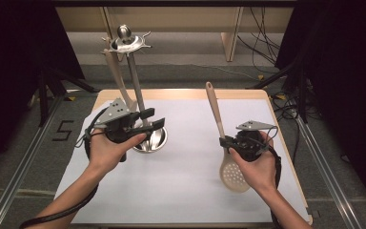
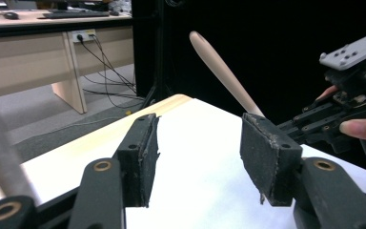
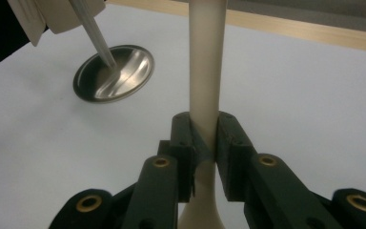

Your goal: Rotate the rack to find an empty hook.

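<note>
Black numeral "5" on the floor, left of table

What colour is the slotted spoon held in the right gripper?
Pale cream-beige all over, the slotted spoon shows best in the high view, held in the right gripper.

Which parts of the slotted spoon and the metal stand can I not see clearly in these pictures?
- Slotted spoon: bowl's right side hidden by the right hand, high view; bowl cut off by the bottom edge, right gripper view.
- Metal stand: lower pole hidden behind the left gripper, high view; pole blurred, left gripper view.
</note>
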Action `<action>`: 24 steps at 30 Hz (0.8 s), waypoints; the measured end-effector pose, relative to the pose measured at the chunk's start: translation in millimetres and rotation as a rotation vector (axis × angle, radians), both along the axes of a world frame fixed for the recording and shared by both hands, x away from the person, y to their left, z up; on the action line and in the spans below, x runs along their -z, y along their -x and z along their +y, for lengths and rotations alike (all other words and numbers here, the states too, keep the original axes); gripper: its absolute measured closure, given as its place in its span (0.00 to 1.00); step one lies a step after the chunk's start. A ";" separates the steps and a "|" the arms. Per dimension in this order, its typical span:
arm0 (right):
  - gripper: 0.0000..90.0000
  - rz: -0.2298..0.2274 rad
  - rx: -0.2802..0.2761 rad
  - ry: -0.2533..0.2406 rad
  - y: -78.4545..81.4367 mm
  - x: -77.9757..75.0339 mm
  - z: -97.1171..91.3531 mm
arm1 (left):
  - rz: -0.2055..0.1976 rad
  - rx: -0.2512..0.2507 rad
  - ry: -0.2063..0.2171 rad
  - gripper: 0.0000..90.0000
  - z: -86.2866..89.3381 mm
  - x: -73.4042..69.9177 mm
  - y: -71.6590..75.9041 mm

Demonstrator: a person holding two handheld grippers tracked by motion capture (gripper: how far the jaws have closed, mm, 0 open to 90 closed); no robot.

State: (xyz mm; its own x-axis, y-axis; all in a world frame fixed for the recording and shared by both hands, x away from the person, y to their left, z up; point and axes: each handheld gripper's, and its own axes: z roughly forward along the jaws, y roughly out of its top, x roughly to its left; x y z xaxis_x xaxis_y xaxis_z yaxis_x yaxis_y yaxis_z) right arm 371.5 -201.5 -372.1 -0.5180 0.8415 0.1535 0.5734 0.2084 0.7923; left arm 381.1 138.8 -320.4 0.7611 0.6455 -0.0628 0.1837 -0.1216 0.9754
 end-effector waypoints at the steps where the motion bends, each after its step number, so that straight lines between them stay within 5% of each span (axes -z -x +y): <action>1: 0.88 0.008 0.002 -0.014 1.7 -1.2 1.7 | 0.001 0.005 -0.002 0.52 -3.5 0.6 -1.5; 13: 0.88 -0.057 -0.062 -0.012 11.9 -10.7 16.5 | 0.038 0.053 -0.017 0.50 -42.1 9.1 -10.9; 16: 0.88 -0.038 -0.054 -0.050 16.7 -12.8 23.8 | 0.048 0.066 -0.022 0.50 -50.1 10.7 -12.5; 19: 0.88 -0.078 -0.093 -0.014 15.1 -13.7 25.3 | 0.056 0.091 -0.026 0.50 -57.1 11.9 -14.0; 24: 0.88 -0.064 -0.096 -0.024 19.9 -14.6 33.1 | 0.079 0.099 -0.019 0.50 -66.5 13.1 -15.0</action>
